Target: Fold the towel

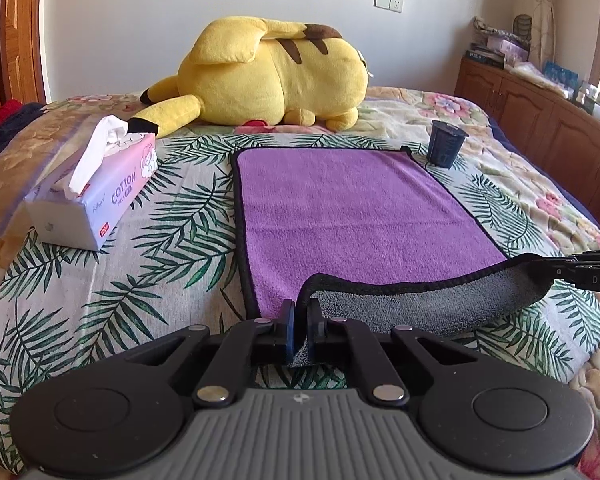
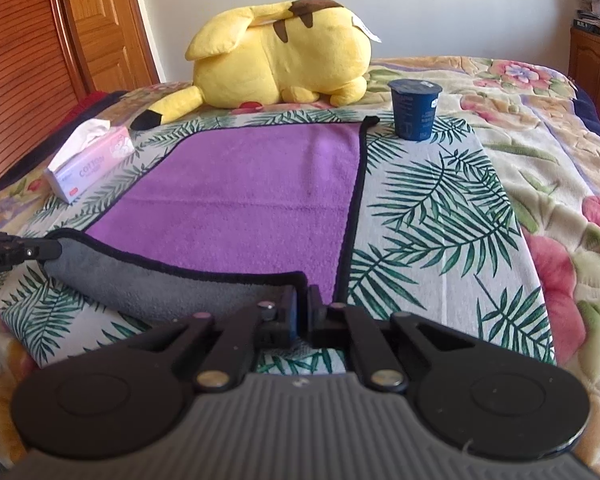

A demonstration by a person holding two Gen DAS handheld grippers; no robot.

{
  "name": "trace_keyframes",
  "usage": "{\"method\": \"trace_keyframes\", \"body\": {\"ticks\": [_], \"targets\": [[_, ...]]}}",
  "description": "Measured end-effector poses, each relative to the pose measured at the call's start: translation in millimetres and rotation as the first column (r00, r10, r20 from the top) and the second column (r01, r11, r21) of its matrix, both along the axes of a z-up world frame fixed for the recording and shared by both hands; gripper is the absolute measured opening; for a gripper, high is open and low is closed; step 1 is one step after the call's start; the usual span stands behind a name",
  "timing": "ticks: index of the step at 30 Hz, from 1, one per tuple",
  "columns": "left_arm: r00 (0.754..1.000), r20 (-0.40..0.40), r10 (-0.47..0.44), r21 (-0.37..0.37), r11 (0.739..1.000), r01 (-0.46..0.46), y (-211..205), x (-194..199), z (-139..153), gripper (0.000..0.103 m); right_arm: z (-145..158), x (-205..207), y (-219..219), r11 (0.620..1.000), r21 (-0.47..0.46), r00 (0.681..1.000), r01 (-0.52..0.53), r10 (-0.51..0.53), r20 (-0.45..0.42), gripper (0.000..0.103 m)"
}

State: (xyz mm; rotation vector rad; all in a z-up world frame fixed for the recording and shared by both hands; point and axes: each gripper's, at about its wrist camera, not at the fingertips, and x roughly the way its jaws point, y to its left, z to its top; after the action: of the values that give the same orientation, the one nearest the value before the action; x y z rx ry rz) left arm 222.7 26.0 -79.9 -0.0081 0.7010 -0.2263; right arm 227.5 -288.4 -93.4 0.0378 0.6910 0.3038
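A purple towel (image 1: pixel 348 212) with a black hem and grey underside lies spread on the bed; it also shows in the right wrist view (image 2: pixel 244 200). Its near edge is lifted, so the grey underside (image 1: pixel 420 304) shows. My left gripper (image 1: pixel 301 312) is shut on the near left corner. My right gripper (image 2: pixel 303 300) is shut on the near right corner. The right gripper also shows at the right edge of the left wrist view (image 1: pixel 580 270); the left gripper shows at the left edge of the right wrist view (image 2: pixel 20 254).
A yellow plush toy (image 1: pixel 272 76) lies beyond the towel. A tissue pack (image 1: pixel 96 188) sits to the left. A dark blue cup (image 1: pixel 444 144) stands at the towel's far right corner. A wooden cabinet (image 1: pixel 548 128) runs along the right.
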Motion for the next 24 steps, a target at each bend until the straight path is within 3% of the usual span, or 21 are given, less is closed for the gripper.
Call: {"method": "trace_keyframes", "body": {"ticks": [11,24], "targets": [[0.999,0.032,-0.02,0.0,1.0,0.02,-3,-2,13,0.0,6,1,0,1.0,0.012,1.0,-0.013,0.012,0.027,0.005],[0.998,0.066,-0.019,0.004,1.0,0.019,-2,6,22,0.0,26,4,1,0.999,0.032,0.993,-0.024,0.02,0.119,0.005]]}}
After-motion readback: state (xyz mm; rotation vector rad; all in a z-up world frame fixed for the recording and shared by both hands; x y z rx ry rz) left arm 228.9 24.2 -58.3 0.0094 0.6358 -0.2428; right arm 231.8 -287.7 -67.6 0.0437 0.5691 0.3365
